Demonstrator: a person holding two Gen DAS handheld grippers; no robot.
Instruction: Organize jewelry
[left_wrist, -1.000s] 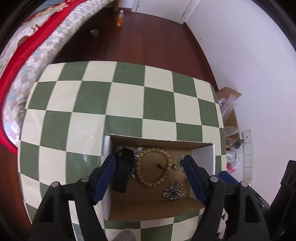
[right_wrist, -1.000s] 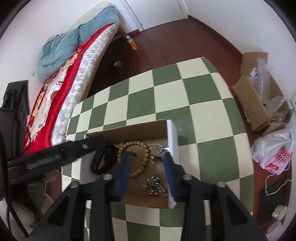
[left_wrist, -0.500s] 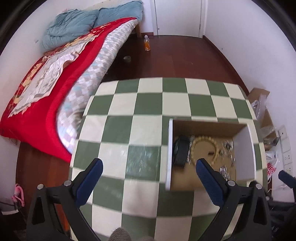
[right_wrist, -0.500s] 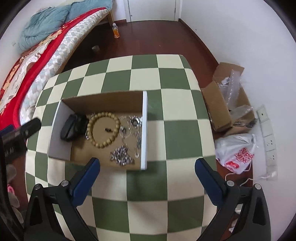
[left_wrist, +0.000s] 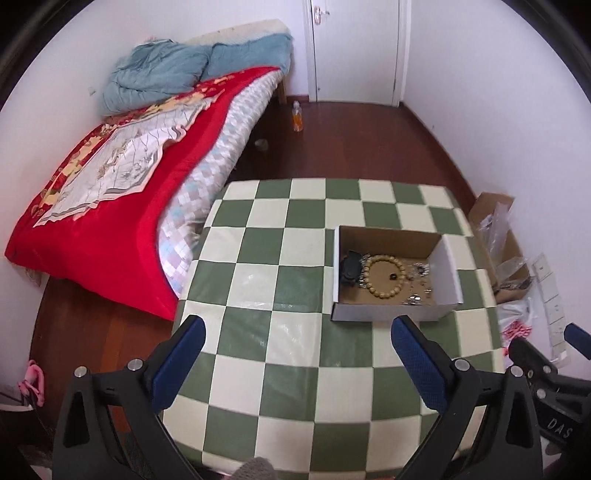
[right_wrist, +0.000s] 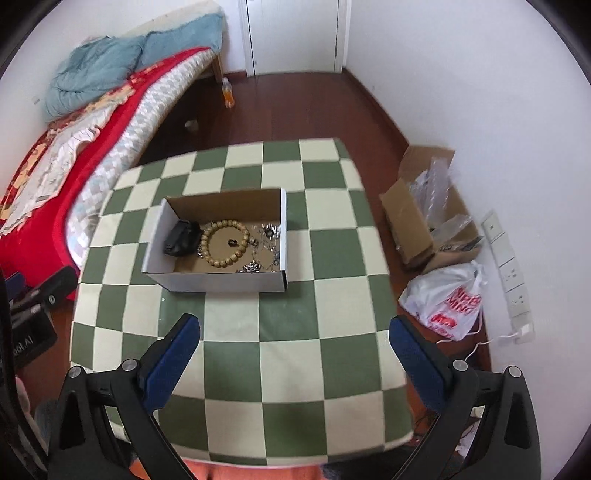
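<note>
A white cardboard box (left_wrist: 388, 312) (right_wrist: 221, 280) stands on the green-and-cream checkered table (left_wrist: 280, 362) (right_wrist: 288, 354). Inside lie a wooden bead bracelet (left_wrist: 385, 275) (right_wrist: 224, 243), a black pouch-like item (left_wrist: 351, 267) (right_wrist: 181, 238) at its left end, and a tangle of silver chains (left_wrist: 417, 280) (right_wrist: 267, 240) at its right. My left gripper (left_wrist: 298, 338) is open and empty, held high above the table, left of and nearer than the box. My right gripper (right_wrist: 294, 338) is open and empty, high above the table's near part.
A bed (left_wrist: 122, 206) (right_wrist: 74, 147) with red cover and blue quilt is left of the table. An open cardboard box (right_wrist: 417, 221) and a plastic bag (right_wrist: 447, 299) lie on the floor at right. A bottle (left_wrist: 297, 116) stands on the floor.
Both grippers have pulled up and back out of the box and opened wide. The box now looks small and far below. The jewelry stays inside.
</note>
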